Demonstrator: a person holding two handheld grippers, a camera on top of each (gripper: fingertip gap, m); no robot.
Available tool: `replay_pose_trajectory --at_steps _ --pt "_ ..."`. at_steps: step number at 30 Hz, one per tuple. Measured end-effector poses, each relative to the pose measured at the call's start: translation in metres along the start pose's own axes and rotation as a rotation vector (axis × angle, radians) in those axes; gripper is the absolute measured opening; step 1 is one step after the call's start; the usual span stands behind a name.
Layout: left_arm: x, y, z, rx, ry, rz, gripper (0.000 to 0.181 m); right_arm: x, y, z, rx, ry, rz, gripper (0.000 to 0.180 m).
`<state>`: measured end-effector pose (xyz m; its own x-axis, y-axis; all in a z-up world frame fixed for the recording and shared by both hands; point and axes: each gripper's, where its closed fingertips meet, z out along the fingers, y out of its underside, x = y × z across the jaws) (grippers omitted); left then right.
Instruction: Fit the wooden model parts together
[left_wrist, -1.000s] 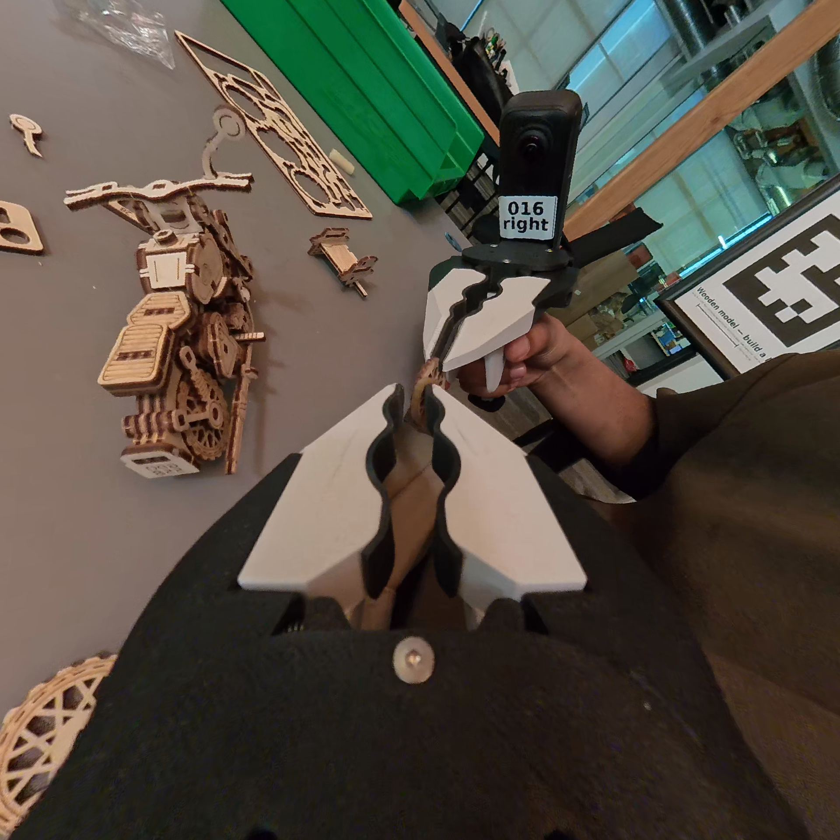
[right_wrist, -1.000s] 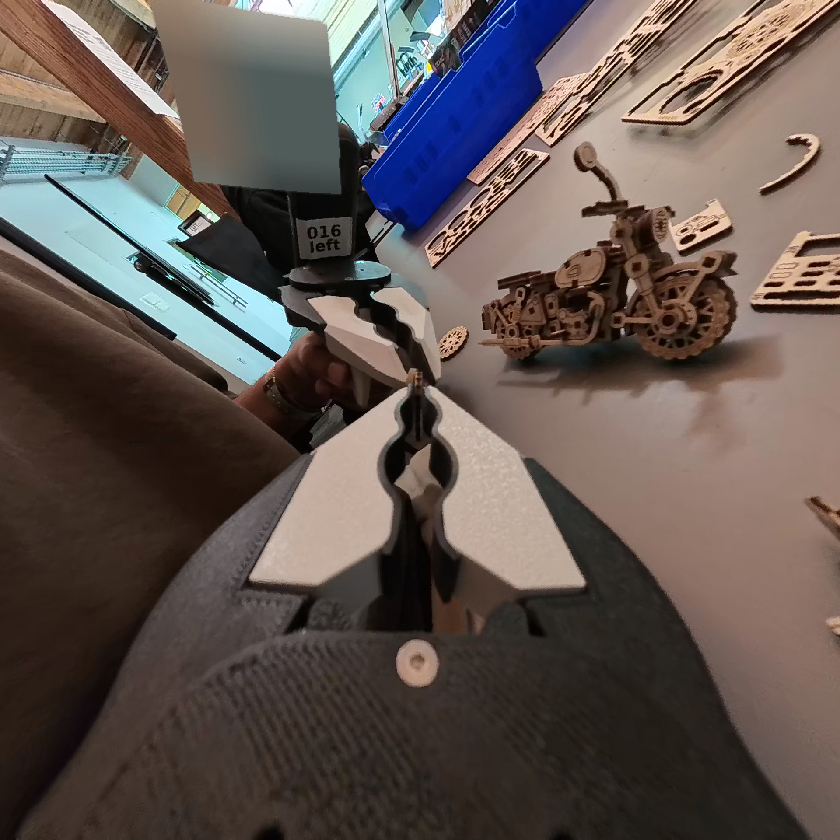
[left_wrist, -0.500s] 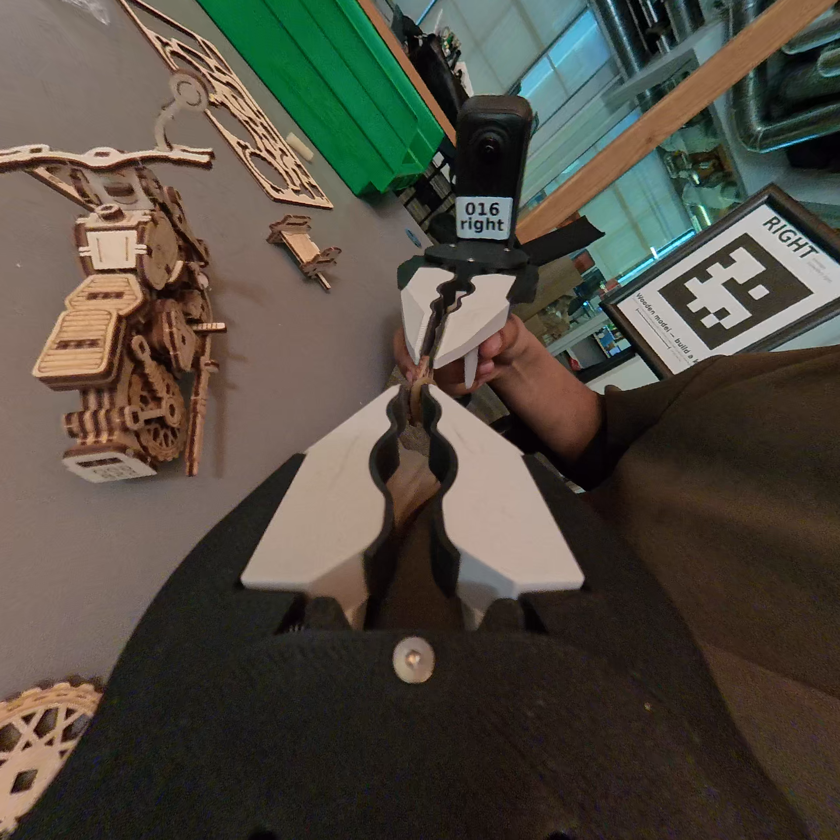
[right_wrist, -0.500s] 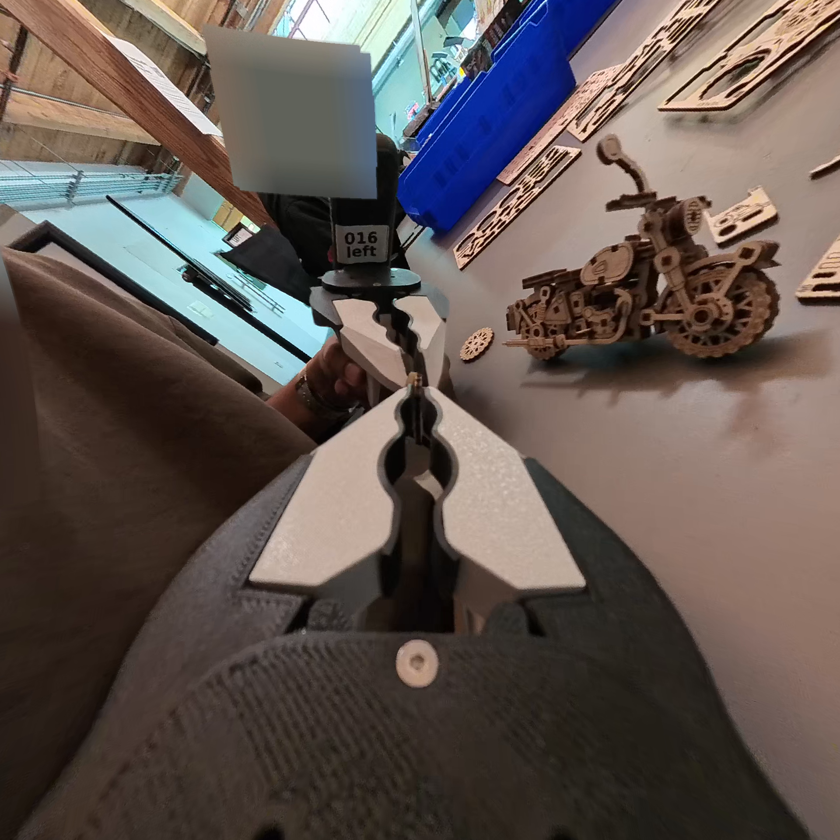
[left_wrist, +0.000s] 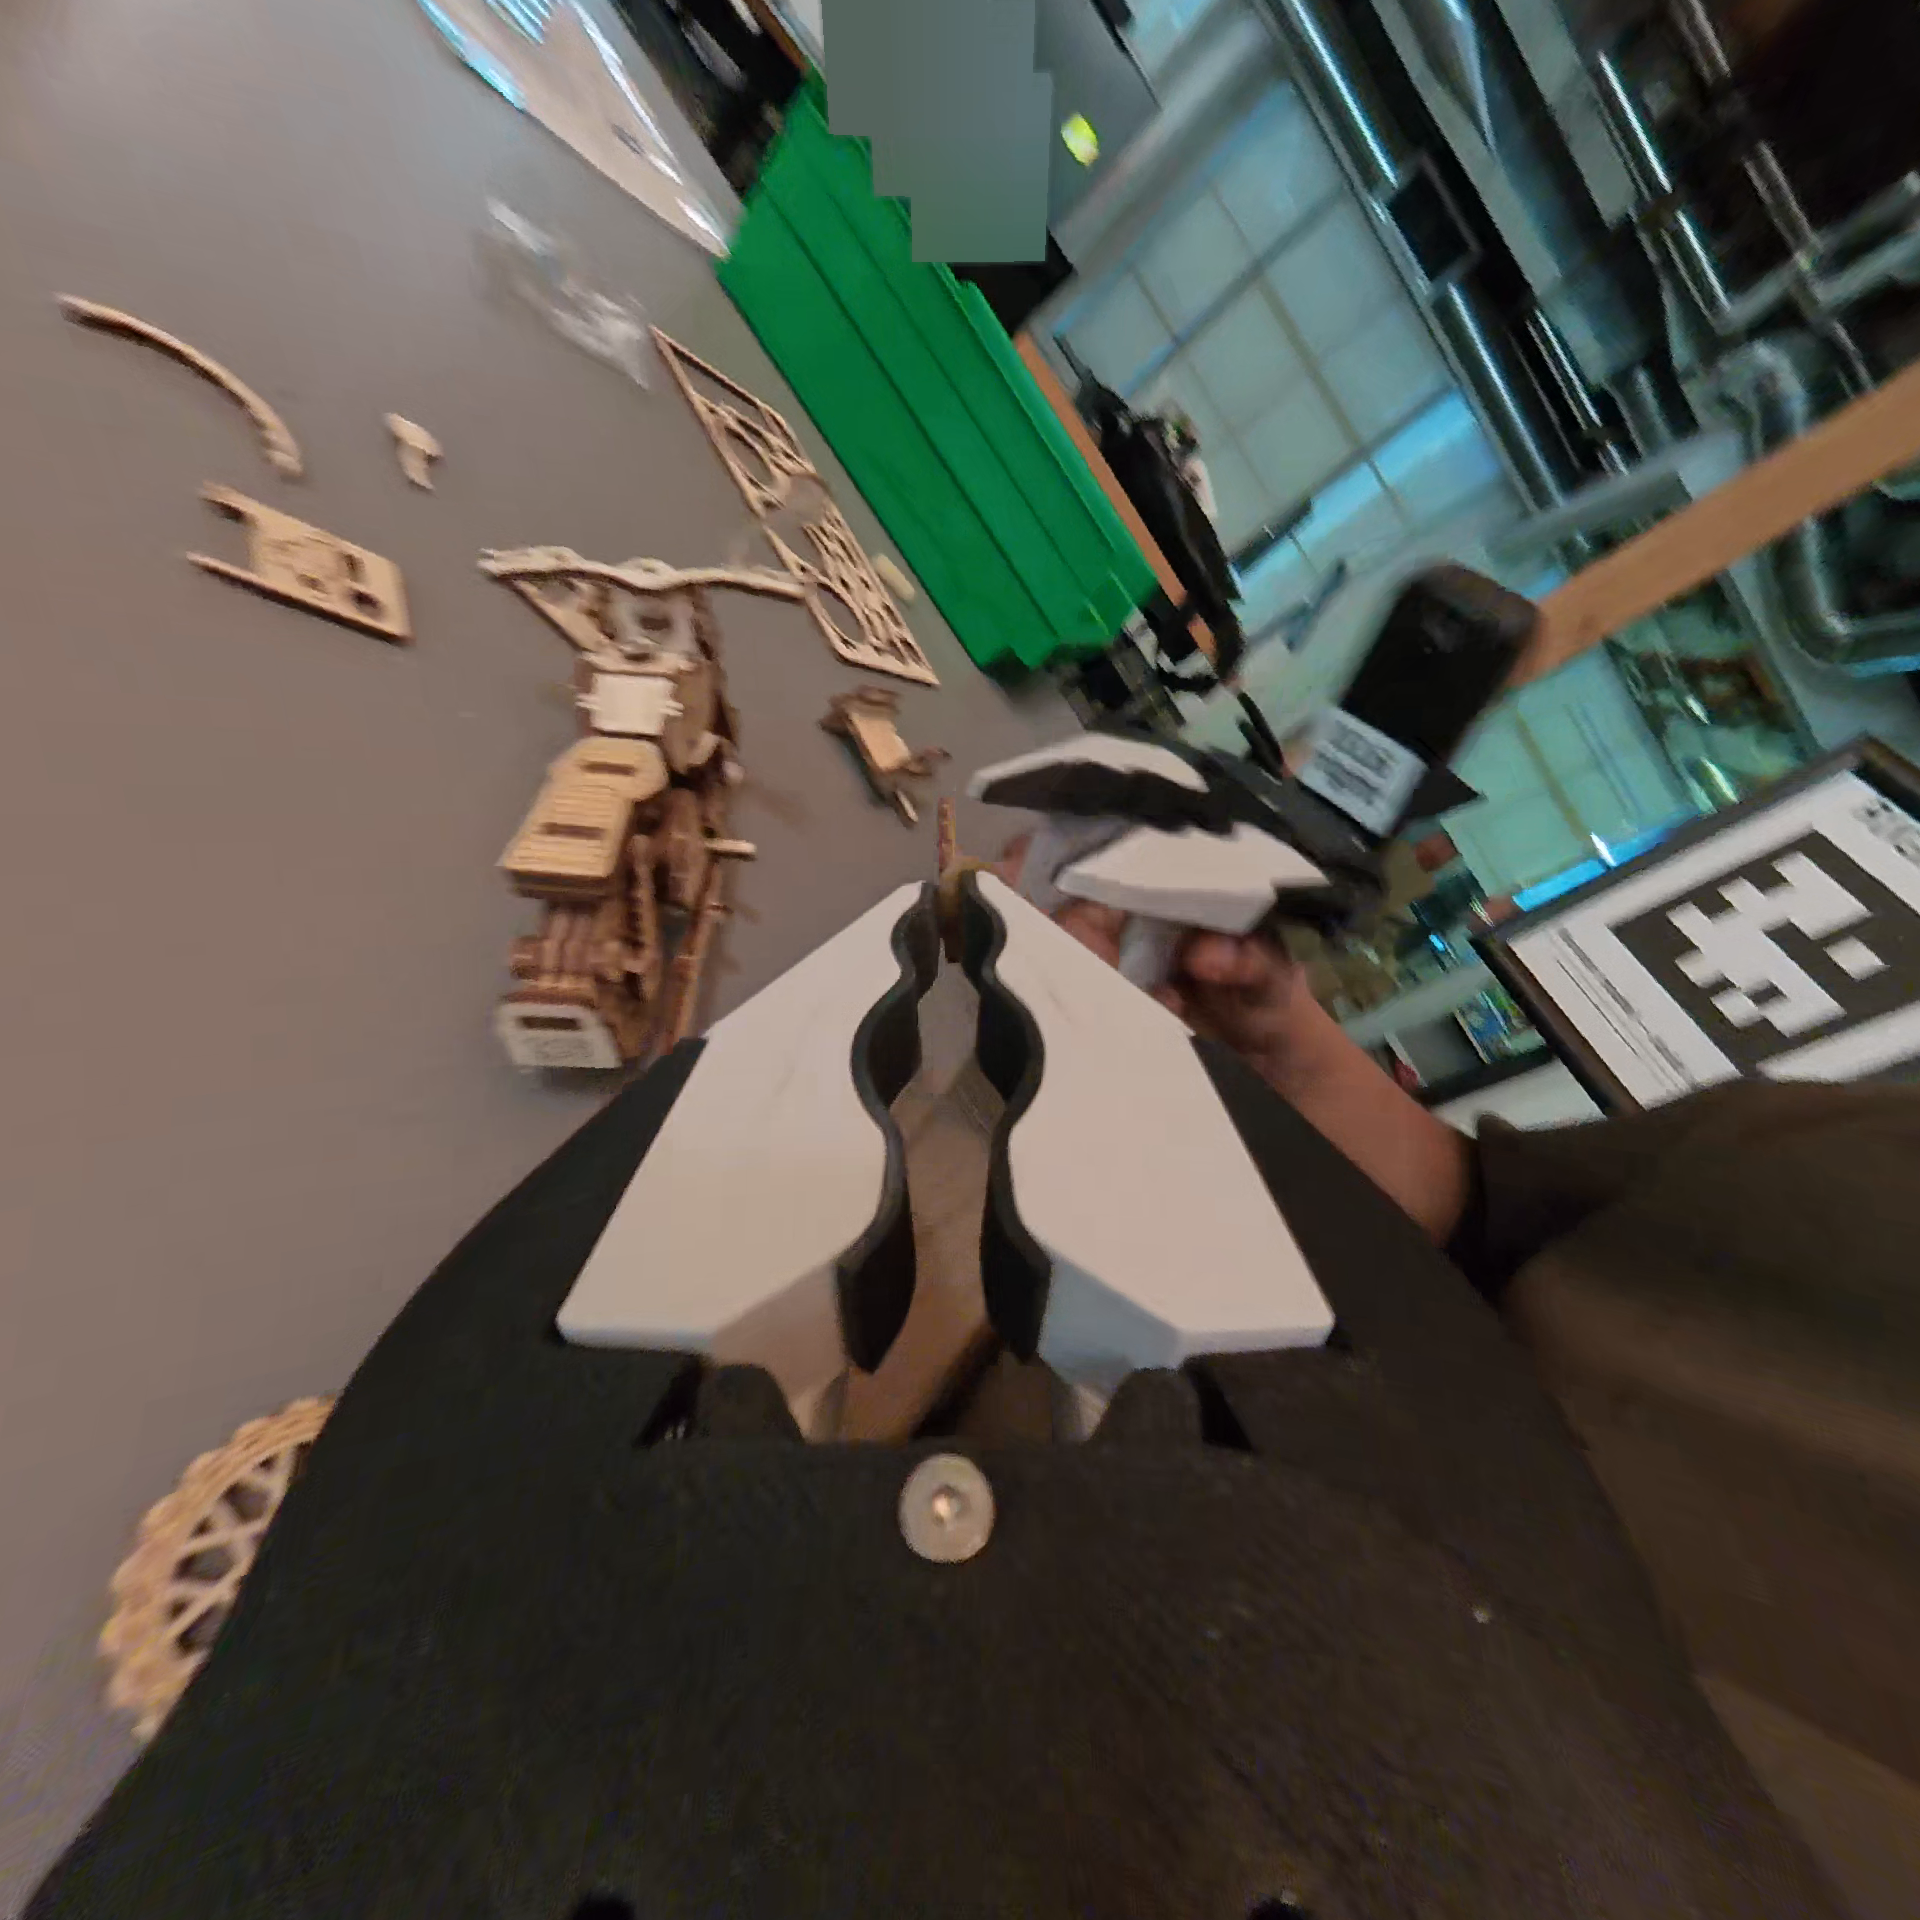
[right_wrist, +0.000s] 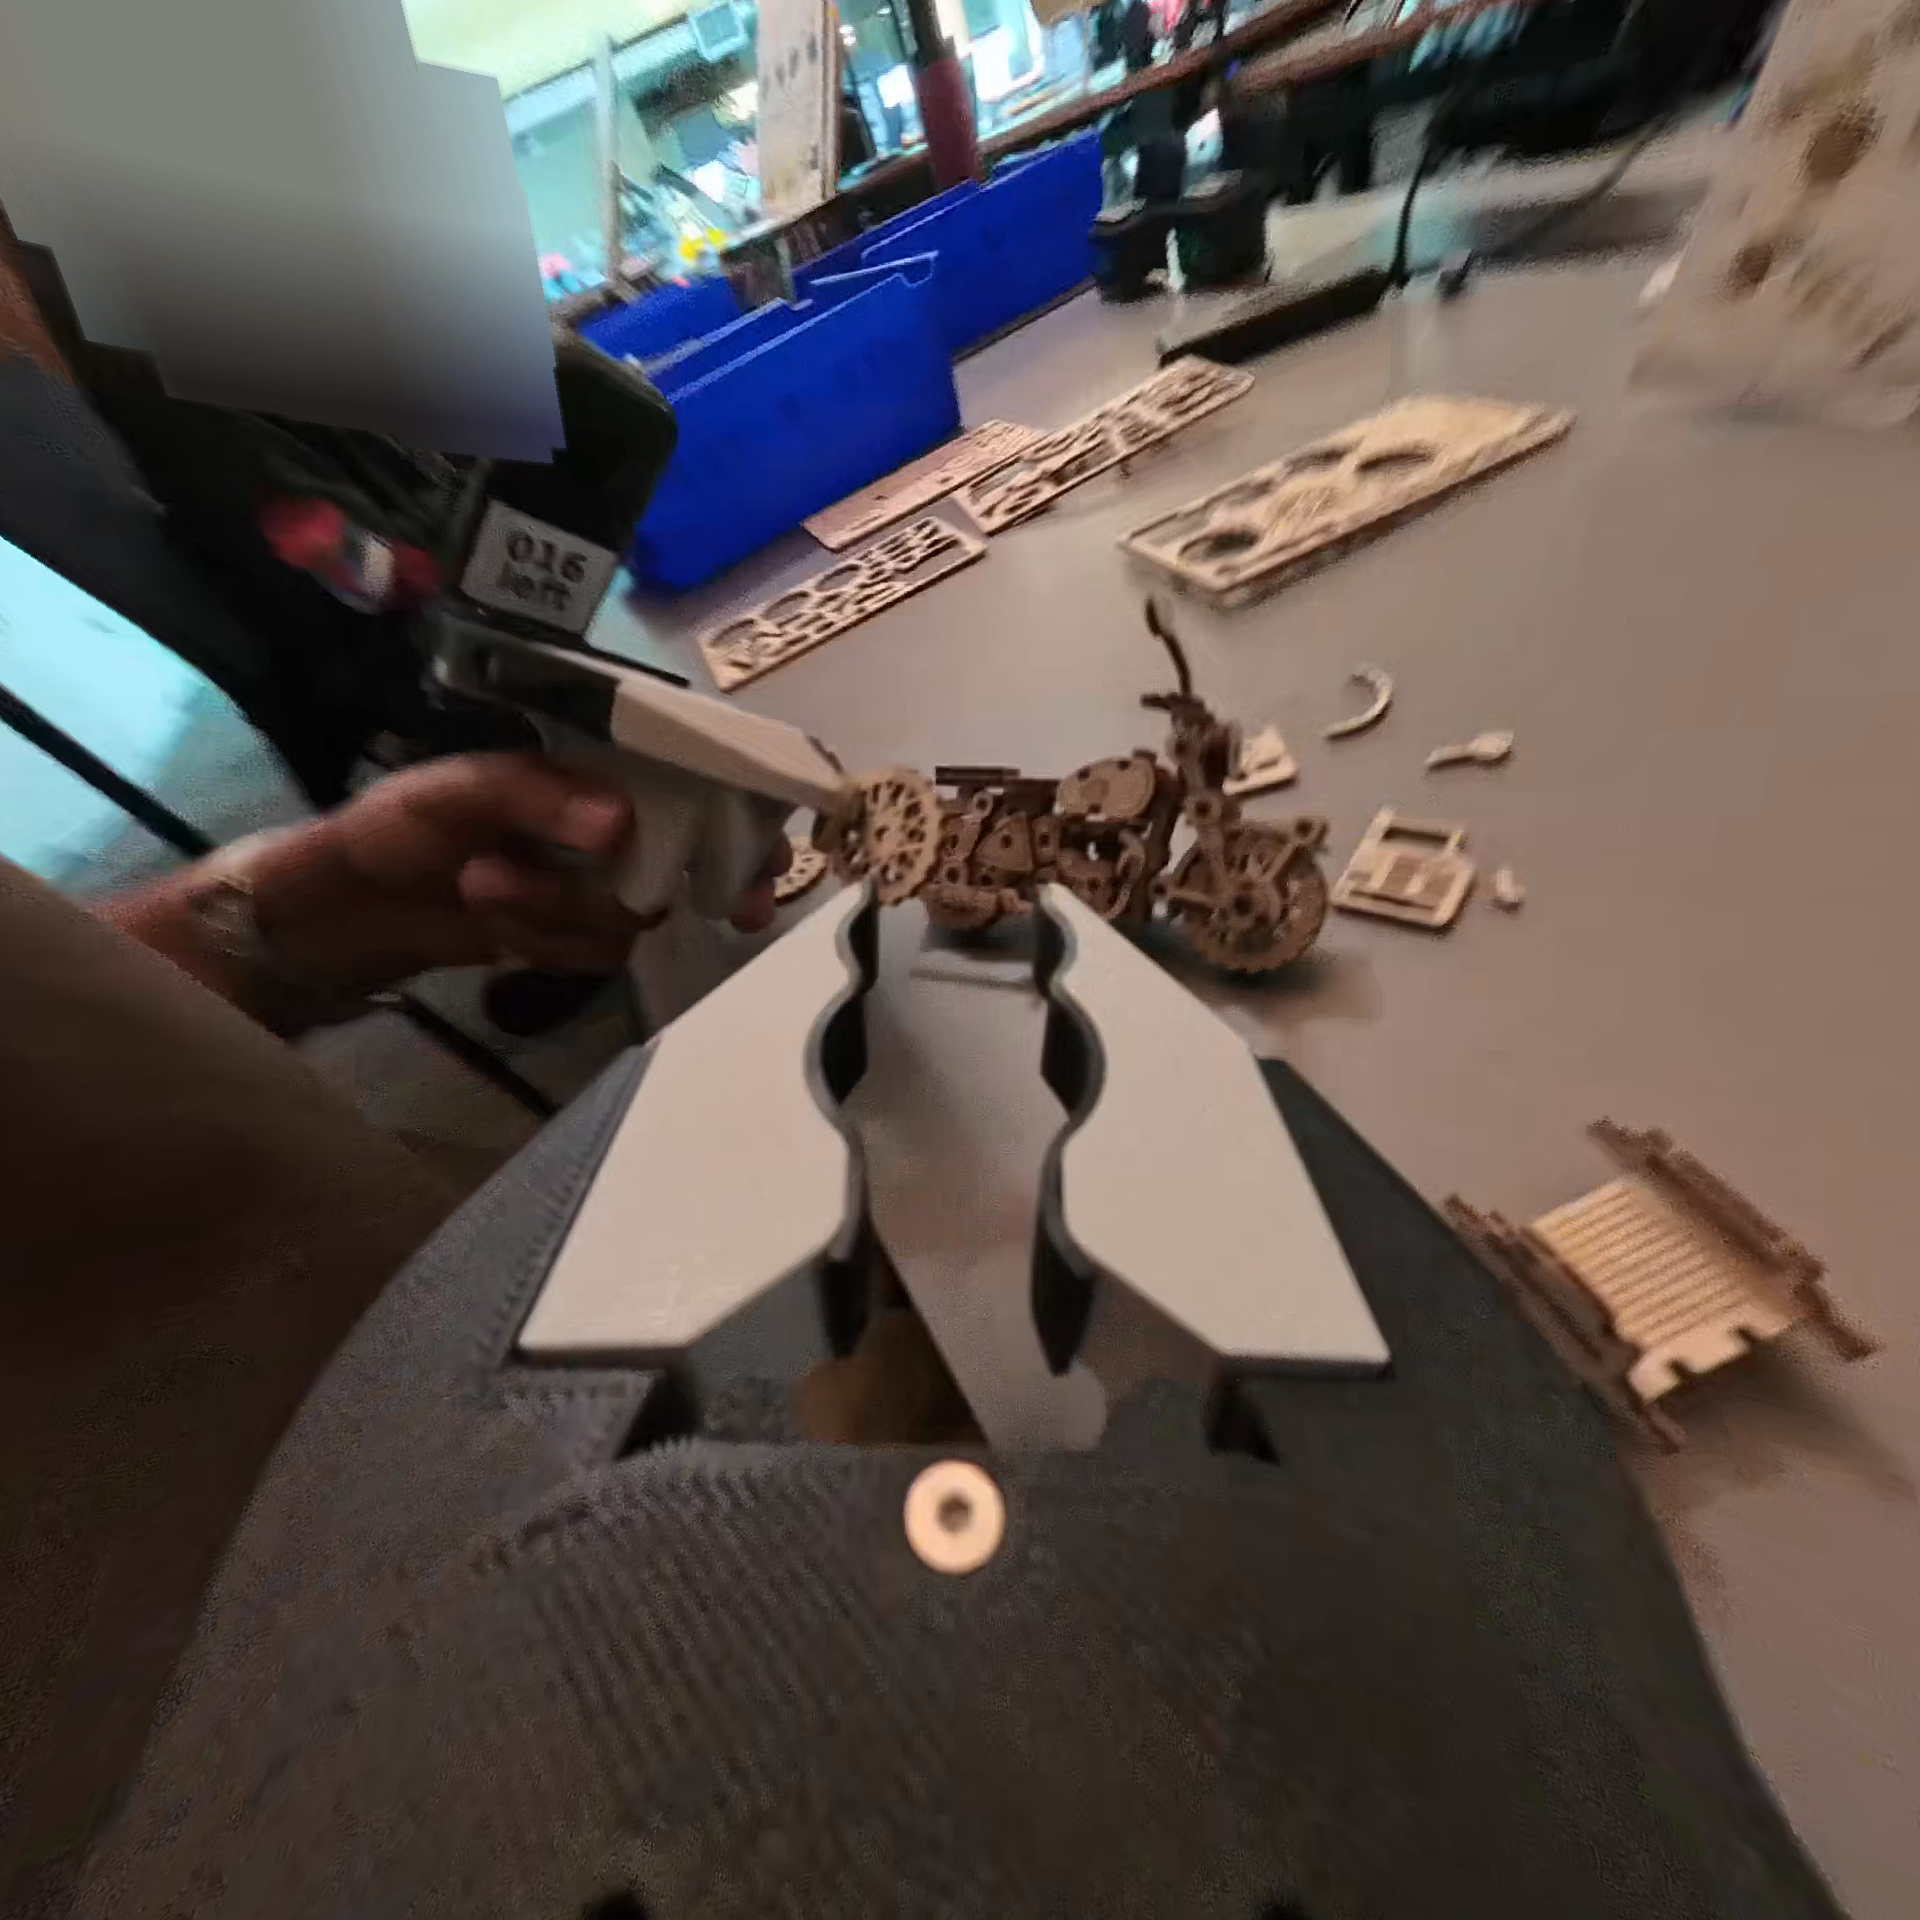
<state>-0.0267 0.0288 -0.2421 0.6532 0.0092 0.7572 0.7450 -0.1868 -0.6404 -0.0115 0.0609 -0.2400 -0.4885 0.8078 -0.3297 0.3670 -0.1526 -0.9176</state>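
Note:
My left gripper (left_wrist: 943, 896) is shut on a small wooden gear (left_wrist: 945, 844), seen edge-on at its tips. In the right wrist view the left gripper (right_wrist: 831, 784) holds the gear (right_wrist: 891, 823) flat-on, above the table and in front of the rear of the wooden motorcycle model (right_wrist: 1127, 852). My right gripper (right_wrist: 956, 920) is open and empty, its tips just below the gear. In the left wrist view the right gripper (left_wrist: 1023, 836) is turned sideways to the right of the gear. The motorcycle (left_wrist: 623, 831) stands on the grey table to the left.
A spoked wooden wheel (left_wrist: 197, 1538) lies at lower left. A ribbed wooden part (right_wrist: 1652, 1278) lies at right. Cut-out sheets (right_wrist: 1340, 499) and small loose pieces (right_wrist: 1403, 868) lie around the motorcycle. Green bins (left_wrist: 935, 436) and blue bins (right_wrist: 810, 416) line the table's far edges. One gripper's finger ends stand about 4 cm off the other's. The spoked wooden wheel (left_wrist: 197, 1538) is about 12 cm from my left fingertips.
My right gripper has opened and let go of the gear, which my left gripper shut on. Both views have swung, and the right gripper has pulled back a little.

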Motion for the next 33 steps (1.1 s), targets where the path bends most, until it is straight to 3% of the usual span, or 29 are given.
replay_pose_trajectory --at_steps 4,9,19,24,27,33 --pt "-0.009 -0.01 -0.004 0.08 -0.125 0.077 0.001 -0.022 0.0 0.011 0.022 0.104 -0.204 0.024" --pt "0.0 -0.001 0.004 0.059 -0.201 0.242 0.002 -0.029 -0.006 0.017 0.053 0.132 -0.177 0.027" --pt "0.01 0.003 0.011 0.089 -0.232 0.282 0.002 -0.018 -0.003 0.016 0.016 0.266 -0.29 0.011" --pt "0.012 0.004 0.011 0.081 -0.272 0.375 0.002 -0.019 0.0 0.017 0.016 0.229 -0.194 0.012" --pt "0.014 0.005 0.012 0.066 -0.281 0.44 0.002 -0.021 -0.001 0.016 0.019 0.189 -0.171 0.0" --pt "0.02 0.002 0.014 0.096 -0.23 0.429 0.003 -0.021 -0.005 0.014 0.03 0.129 -0.088 0.0"
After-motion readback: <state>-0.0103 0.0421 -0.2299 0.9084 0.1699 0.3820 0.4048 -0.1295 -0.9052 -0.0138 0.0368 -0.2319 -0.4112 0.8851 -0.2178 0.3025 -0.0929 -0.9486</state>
